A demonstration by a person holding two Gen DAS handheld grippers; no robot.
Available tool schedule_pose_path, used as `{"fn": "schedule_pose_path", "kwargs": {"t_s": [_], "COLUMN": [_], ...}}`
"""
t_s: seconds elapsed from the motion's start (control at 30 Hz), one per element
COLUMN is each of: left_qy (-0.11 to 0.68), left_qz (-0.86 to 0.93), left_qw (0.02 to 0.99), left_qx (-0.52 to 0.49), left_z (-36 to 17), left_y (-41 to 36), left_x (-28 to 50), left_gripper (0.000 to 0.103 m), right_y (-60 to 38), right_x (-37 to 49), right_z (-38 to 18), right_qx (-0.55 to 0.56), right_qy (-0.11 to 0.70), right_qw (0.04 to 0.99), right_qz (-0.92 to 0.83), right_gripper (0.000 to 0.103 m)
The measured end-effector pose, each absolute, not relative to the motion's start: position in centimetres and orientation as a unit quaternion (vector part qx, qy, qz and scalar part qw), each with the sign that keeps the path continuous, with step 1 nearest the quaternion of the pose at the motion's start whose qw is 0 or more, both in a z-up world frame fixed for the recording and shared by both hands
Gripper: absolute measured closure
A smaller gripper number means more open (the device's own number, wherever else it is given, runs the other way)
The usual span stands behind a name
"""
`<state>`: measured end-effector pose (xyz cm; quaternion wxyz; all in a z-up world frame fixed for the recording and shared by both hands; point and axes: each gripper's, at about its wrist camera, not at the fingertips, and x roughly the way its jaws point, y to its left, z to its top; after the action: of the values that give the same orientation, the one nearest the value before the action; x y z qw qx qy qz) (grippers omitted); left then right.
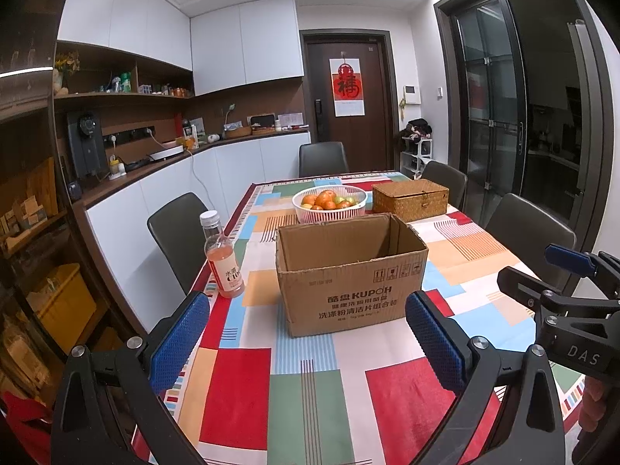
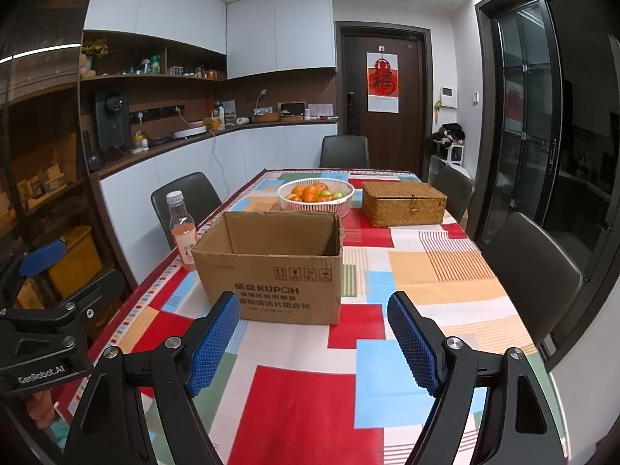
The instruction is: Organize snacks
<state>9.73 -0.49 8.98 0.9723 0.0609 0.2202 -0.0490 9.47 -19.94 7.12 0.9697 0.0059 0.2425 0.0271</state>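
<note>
- "KUPOH" on the cardboard box [image 2: 271, 267] ahead of both hand-held grippers.
- "C100" on the bottle [image 1: 223, 257].
- "GenRobot.AI" on the left hand-held gripper [image 2: 69, 271].
- "DAS" on the right hand-held gripper [image 1: 542, 275].
- "福" on the door poster [image 1: 347, 87].

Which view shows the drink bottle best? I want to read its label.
The left wrist view: the drink bottle stands whole and unobstructed, label facing. In the right wrist view the cardboard box hides the bottle's lower label.

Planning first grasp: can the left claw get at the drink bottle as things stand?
Probably yes. The left claw is open, and the bottle stands upright, apart from the cardboard box, with nothing between.
</note>
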Motion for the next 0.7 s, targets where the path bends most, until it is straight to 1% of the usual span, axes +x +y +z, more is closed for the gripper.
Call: {"fn": "schedule_pose_path", "kwargs": {"t_s": [0.7], "left_qy": [0.226], "left_qz": [-0.044], "left_qw": [0.971], "left_qx": [0.061], "left_z": [8.80], "left_y": [-0.40], "left_x": [10.23], "left_gripper": [0.000], "right_y": [-20.13], "right_x": [9.55], "right_z": [7.22], "right_qx": [0.007], "right_qy": [0.249], "right_qw": [0.968], "right_qz": [0.027], "right_gripper": [0.024]}}
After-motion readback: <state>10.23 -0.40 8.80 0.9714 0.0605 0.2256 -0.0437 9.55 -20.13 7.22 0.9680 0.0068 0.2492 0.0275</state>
